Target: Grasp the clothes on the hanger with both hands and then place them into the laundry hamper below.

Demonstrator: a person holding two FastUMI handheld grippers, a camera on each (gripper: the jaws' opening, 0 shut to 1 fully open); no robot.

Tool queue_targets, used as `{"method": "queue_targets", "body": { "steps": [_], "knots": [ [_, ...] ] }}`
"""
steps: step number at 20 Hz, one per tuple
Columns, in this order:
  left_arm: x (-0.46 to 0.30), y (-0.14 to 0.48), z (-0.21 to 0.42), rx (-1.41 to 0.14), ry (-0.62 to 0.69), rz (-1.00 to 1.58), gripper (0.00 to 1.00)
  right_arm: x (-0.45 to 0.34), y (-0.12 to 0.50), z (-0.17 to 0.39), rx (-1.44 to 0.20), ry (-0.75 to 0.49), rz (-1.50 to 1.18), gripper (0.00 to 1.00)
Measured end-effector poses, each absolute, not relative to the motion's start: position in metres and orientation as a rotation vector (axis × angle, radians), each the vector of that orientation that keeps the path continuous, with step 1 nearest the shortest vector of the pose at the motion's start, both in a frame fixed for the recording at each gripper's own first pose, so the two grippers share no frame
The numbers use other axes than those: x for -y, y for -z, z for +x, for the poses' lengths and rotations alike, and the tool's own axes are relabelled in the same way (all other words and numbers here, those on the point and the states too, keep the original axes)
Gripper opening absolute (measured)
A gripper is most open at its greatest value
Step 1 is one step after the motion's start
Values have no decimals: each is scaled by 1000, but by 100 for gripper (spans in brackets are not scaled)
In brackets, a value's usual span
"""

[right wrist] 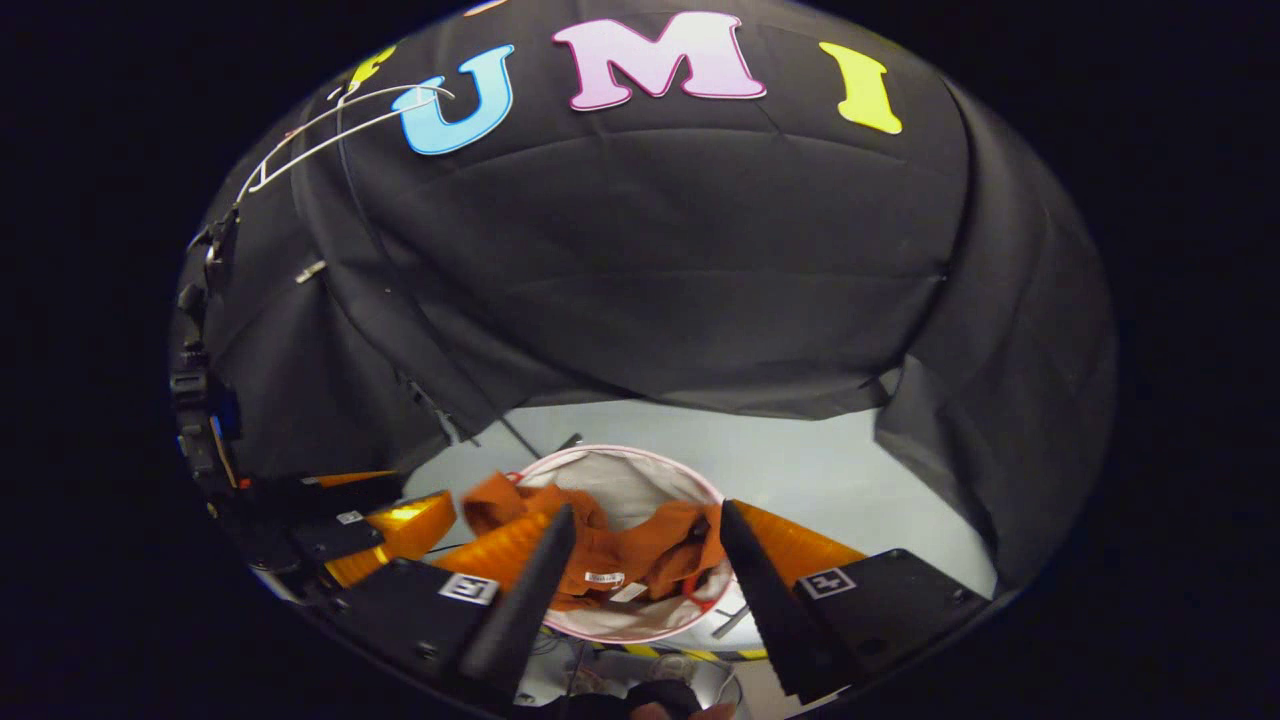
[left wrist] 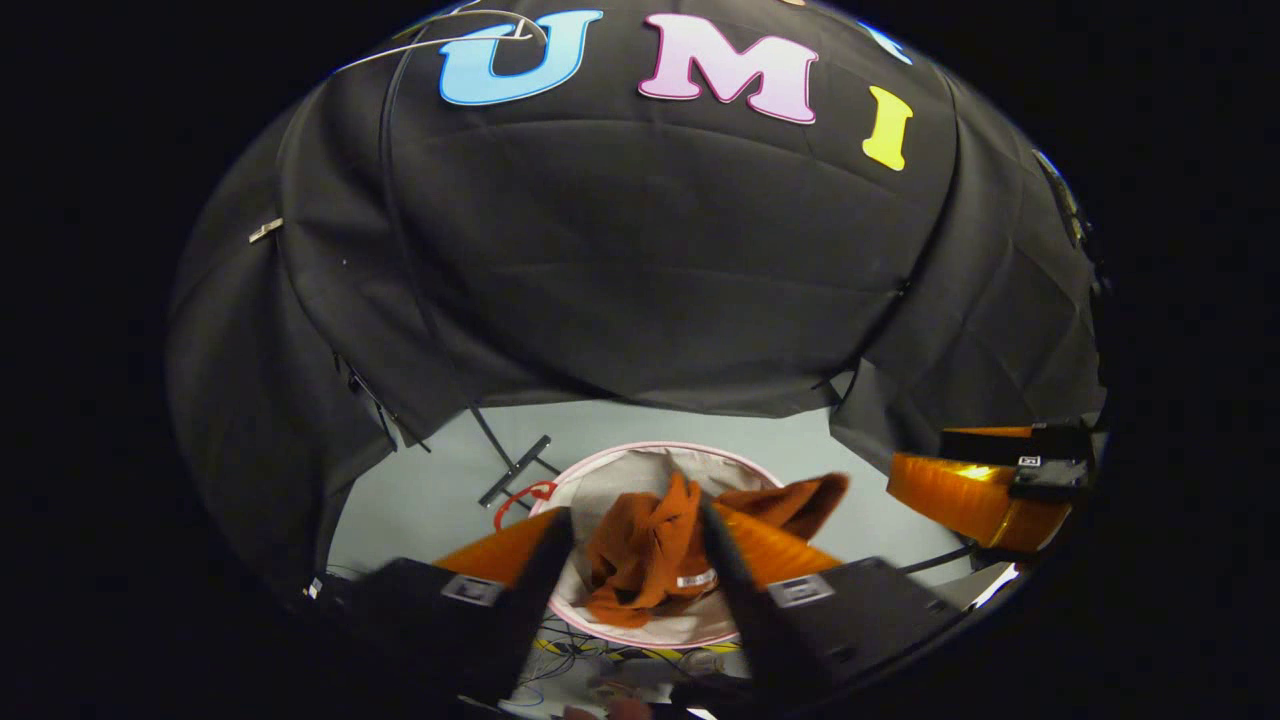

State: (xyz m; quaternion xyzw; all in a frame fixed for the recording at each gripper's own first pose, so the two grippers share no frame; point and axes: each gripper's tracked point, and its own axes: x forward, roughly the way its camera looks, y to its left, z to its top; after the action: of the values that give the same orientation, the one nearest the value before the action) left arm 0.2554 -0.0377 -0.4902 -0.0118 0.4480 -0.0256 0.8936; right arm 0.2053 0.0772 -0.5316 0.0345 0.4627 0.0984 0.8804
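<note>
A recording booth is surrounding us. Black cloth (left wrist: 640, 280) is hanging as walls, and cables (left wrist: 570, 655) are trailing over the grey floor (left wrist: 420, 500).

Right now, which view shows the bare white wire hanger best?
The right gripper view: the white wire hanger shows most of its outline, upper left. The left gripper view catches just part of it at the top edge.

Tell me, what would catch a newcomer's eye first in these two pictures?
Most striking is the rust-orange garment lying crumpled in the round white laundry hamper on the pale floor, low in the middle of both views. The left gripper and right gripper hang open above it, holding nothing. High on the left of the right gripper view, a bare white wire hanger hangs against the black cloth wall.
</note>
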Motion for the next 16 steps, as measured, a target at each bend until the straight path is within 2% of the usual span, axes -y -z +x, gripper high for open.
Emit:
{"method": "queue_targets", "body": {
  "steps": [1,2,3,4,5,6,7,10,13,16],
  "knots": [
    [34,493,256,-926,47,-27,95,-76,537,199,-1003,-206,57,96],
    [34,492,254,-925,46,-32,98,-80,536,193,-1016,-212,67,92],
    [34,488,254,-918,47,-34,97,-82,529,194,-997,-204,87,85],
    [34,480,252,-909,52,-37,93,-83,525,198,-989,-198,95,93],
    [34,472,249,-898,58,-39,96,-80,520,198,-980,-182,79,93],
    [33,462,247,-886,64,-40,93,-79,513,200,-965,-169,69,93],
    [31,451,244,-872,64,-39,96,-80,503,200,-949,-163,66,93],
    [26,418,234,-817,73,-48,96,-87,472,192,-897,-153,68,94],
    [22,375,226,-741,87,-48,96,-88,431,183,-825,-123,62,98],
    [22,328,216,-638,124,-34,96,-93,381,176,-730,-110,42,98]
  ]
}}
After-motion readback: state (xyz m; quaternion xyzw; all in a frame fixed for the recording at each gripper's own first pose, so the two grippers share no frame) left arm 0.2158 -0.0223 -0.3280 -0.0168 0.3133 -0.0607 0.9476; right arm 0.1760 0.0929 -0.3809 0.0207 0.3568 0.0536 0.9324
